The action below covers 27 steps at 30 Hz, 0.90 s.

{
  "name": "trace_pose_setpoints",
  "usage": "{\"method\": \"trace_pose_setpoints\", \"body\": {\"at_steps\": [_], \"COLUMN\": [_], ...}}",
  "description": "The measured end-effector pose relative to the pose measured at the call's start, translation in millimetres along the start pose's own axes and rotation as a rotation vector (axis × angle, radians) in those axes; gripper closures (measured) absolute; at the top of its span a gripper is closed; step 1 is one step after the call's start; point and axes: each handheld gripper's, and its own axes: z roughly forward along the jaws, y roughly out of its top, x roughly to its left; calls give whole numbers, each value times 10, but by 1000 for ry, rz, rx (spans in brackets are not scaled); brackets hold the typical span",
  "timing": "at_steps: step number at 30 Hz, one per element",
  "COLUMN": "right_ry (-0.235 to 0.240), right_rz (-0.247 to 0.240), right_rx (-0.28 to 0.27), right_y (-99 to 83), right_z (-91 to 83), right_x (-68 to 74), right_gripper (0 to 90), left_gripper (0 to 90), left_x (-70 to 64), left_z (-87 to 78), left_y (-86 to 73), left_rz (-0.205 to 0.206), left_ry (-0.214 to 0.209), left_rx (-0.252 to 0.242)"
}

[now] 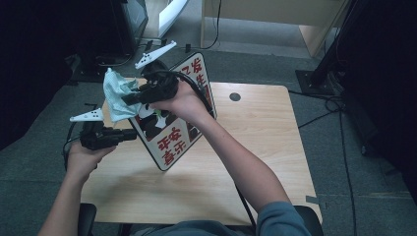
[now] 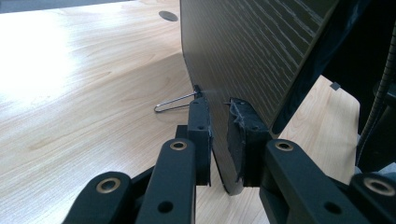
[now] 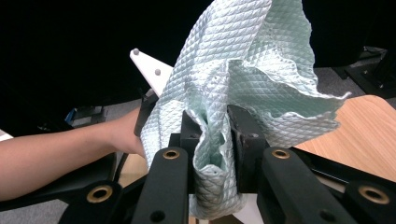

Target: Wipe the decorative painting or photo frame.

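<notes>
- Pale wood-grain table on grey carpet was your work surface, and the job sat over its far left corner.
- Your left gripper had its jaws pressed onto the lower edge of the sign board, one pad on each face, holding it tilted up off the table; in the left gripper view the board rose straight ahead of the jaws.
- Your right gripper pinched a bunched cloth between its jaws, just above and beyond the left gripper, at the board's upper left edge.
- To wipe well, you probably needed to keep the left grip firm and low, so the board would not pivot, and to drag the cloth flat across the printed face in overlapping strokes rather than dabbing with the wad.
- I judged it wise to press lightly: the board was thin and rigid, held by one edge only, so a hard push could twist it out of the pads.
- Materials: the board's front was glossy white with red characters and a dark border; its back showed dark striped grain, with a thin wire stand just ahead of the left jaw.
- The cloth was pale green, quilted in small diamonds, soft and crumpled.
</notes>
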Motion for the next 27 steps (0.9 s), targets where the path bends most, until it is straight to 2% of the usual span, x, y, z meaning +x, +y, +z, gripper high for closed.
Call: {"method": "trace_pose_setpoints", "body": {"at_steps": [13,18,27], "right_ry": [29,37,39], "right_rz": [-17,-20,-37], "right_rx": [28,44,72], "right_y": [-46,-66,-131], "right_z": [91,130,208], "right_x": [108,148,223], "right_gripper": [780,780,780], "left_gripper": [783,737,602], "left_x": [20,29,40], "left_z": [-20,-21,-33], "left_y": [-21,-37,-49], "left_rz": [8,8,31], "left_ry": [17,15,18], "left_rx": [-9,-21,-42]}}
